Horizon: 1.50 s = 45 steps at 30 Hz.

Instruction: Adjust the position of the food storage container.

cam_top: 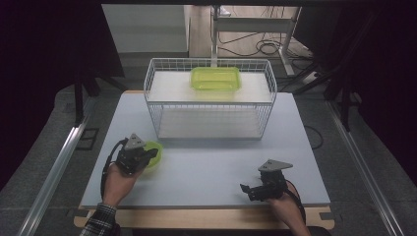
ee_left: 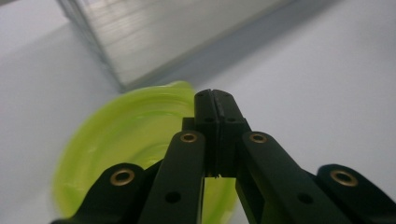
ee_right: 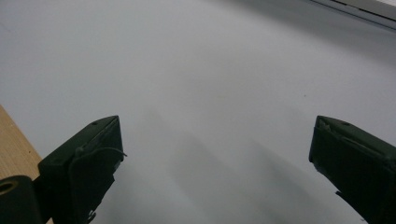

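Your left tongs [ee_left: 215, 100] are pinching the rim of the green bowl [cam_top: 153, 153], jaws pressed together with only the thin wall between them, so the bowl is hanging off one edge and tilting toward you. That rim grip is probably leaving the inside free for setting it down elsewhere. The bowl is sitting at the bench's [cam_top: 211, 167] left front, just ahead of the wire basket [cam_top: 210, 101]. A green tray [cam_top: 216, 77] is lying on the basket's upper shelf; the lower level is looking bare. Your right tongs [cam_top: 255, 189] are resting wide apart over the bare bench near its front right edge, holding nothing and staying out of the way. You are having open room between both hands; the basket's front wires are the nearest edge to be minding.
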Each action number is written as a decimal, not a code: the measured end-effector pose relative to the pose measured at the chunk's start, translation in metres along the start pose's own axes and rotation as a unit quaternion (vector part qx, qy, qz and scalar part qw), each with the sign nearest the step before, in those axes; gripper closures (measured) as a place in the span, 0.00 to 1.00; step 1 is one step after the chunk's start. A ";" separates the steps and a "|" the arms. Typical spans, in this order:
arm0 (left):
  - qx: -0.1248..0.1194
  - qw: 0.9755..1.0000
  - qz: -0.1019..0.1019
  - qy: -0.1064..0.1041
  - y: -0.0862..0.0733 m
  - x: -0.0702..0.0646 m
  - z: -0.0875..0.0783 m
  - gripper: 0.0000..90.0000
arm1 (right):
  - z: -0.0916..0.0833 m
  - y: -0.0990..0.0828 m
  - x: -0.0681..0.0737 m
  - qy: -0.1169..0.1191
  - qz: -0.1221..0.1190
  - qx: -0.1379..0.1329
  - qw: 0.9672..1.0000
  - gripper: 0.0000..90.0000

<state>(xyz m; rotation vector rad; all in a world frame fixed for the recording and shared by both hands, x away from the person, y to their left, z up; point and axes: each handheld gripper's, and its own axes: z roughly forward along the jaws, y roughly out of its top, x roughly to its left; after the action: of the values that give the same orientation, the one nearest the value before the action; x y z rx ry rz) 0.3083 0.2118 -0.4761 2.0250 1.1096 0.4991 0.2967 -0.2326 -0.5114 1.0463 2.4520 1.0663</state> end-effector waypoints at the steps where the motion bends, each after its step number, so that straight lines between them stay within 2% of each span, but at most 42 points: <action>1: 0.000 1.000 -0.001 0.005 0.000 0.004 0.000 1.00 | 0.000 0.000 0.000 0.000 0.000 0.000 1.000 0.03; 5: 0.003 1.000 -0.008 0.029 0.001 0.022 0.000 1.00 | 0.001 0.000 0.001 0.001 0.000 0.003 1.000 0.03; 8: 0.000 0.998 -0.027 0.050 -0.001 0.041 0.000 1.00 | 0.001 0.000 0.001 0.001 -0.004 0.004 1.000 0.03; 12: -0.004 0.996 -0.047 0.073 -0.005 0.058 0.001 1.00 | 0.002 -0.001 0.001 0.002 -0.004 0.007 1.000 0.03; 16: -0.001 0.994 -0.063 0.085 -0.011 0.068 0.003 1.00 | 0.003 -0.001 0.002 0.003 -0.004 0.010 1.000 0.03; 20: 0.010 0.993 -0.072 0.092 -0.022 0.072 0.007 1.00 | 0.003 -0.001 0.002 0.004 -0.007 0.011 1.000 0.04; 27: 0.003 0.992 -0.086 0.090 -0.039 0.065 0.006 1.00 | 0.005 -0.001 0.003 0.005 -0.010 0.015 1.000 0.04; 33: -0.004 0.992 -0.091 0.089 -0.042 0.058 0.004 1.00 | 0.006 -0.001 0.004 0.005 -0.014 0.018 1.000 0.04; 38: -0.005 0.993 -0.088 0.081 -0.041 0.047 0.005 1.00 | 0.006 -0.002 0.004 0.006 -0.014 0.018 1.000 0.04; 45: -0.007 0.995 -0.074 0.064 -0.035 0.022 0.012 1.00 | 0.006 -0.002 0.004 0.007 -0.017 0.022 1.000 0.04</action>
<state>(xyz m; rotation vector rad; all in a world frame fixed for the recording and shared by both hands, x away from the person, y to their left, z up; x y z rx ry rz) 0.3092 0.2366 -0.5109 1.9038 1.3191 0.5652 0.2958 -0.2270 -0.5170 1.0086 2.5065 1.0175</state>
